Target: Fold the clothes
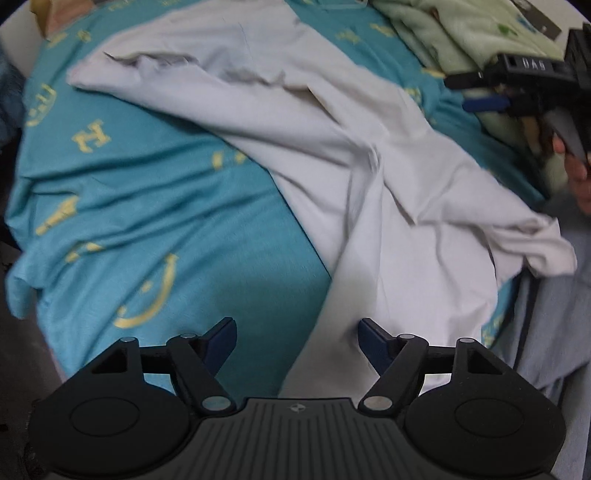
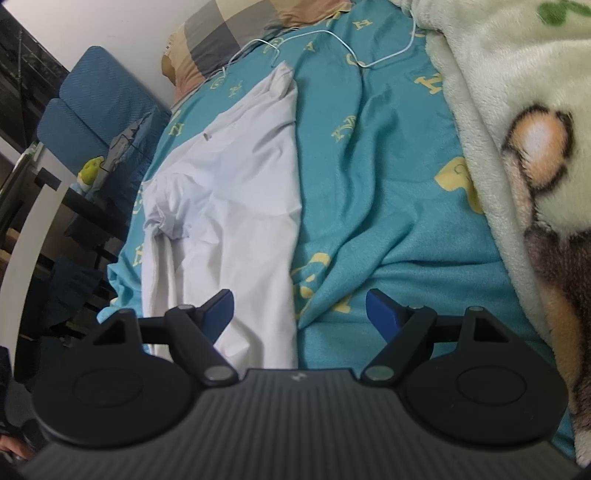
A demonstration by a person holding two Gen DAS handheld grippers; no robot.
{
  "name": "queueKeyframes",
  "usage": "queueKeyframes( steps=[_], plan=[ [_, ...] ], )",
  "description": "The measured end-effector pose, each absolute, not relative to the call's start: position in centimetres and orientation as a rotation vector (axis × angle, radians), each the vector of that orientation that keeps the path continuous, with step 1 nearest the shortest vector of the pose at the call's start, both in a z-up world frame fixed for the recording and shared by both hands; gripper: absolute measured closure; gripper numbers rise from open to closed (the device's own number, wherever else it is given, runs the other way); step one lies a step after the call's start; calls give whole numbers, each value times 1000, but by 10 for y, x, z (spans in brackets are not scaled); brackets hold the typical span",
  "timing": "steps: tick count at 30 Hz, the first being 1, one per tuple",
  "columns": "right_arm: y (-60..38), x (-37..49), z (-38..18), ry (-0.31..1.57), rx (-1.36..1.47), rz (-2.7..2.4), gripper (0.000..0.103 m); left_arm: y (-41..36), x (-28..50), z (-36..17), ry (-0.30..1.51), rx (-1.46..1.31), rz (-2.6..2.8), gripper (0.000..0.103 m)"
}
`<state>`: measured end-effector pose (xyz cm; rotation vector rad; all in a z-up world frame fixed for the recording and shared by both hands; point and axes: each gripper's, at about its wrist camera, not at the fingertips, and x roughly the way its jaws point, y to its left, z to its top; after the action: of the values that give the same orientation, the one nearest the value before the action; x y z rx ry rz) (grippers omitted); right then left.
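A white garment (image 1: 332,147) lies rumpled and slantwise across a teal bedsheet (image 1: 129,192) with yellow prints. My left gripper (image 1: 297,338) hovers over the garment's near edge with its jaws wide apart and nothing between the blue pads. In the right wrist view the same garment (image 2: 229,206) stretches away to the left of centre. My right gripper (image 2: 299,308) is open above the garment's near right edge and the teal sheet (image 2: 369,184), holding nothing. That right gripper (image 1: 480,92) also shows at the upper right of the left wrist view, held by a hand (image 1: 580,173).
A cream plush blanket (image 2: 517,110) with a cartoon print covers the bed's right side. A checked pillow (image 2: 236,33) and a thin white cable (image 2: 332,40) lie at the head. A blue chair (image 2: 92,110) and a dark desk stand left of the bed.
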<state>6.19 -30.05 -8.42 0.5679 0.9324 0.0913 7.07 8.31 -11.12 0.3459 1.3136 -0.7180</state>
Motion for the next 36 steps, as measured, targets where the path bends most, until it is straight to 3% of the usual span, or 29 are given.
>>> queueKeyframes(
  steps=[2, 3, 4, 5, 12, 18, 23, 29, 33, 36],
  plan=[
    [-301, 63, -86, 939, 568, 82, 23, 79, 66, -118, 1346, 332, -751, 61],
    [-300, 63, -86, 942, 566, 83, 23, 75, 61, -118, 1347, 347, -762, 69],
    [-299, 64, -86, 946, 564, 83, 23, 71, 56, -114, 1352, 372, -747, 92],
    [-298, 64, -87, 949, 561, 85, 23, 67, 51, -110, 1357, 399, -728, 98],
    [-294, 64, -90, 993, 531, 109, 23, 31, 7, -47, 1367, 480, -636, 99],
    [-295, 61, -96, 1042, 554, 140, 23, -12, -22, -47, 1322, 395, -597, 94],
    [-295, 51, -95, 1094, 562, 193, 23, -22, -26, -77, 1310, 214, -631, 60],
    [-311, 40, -89, 1168, 521, 150, 23, 5, -30, -69, 1215, -1, -656, 35],
    [-320, 42, -102, 1275, 478, 127, 23, 51, -11, -74, 1187, -218, -493, 27],
    [-313, 40, -116, 1370, 488, 153, 22, 74, 6, -88, 1232, -252, -290, 28]
  ],
)
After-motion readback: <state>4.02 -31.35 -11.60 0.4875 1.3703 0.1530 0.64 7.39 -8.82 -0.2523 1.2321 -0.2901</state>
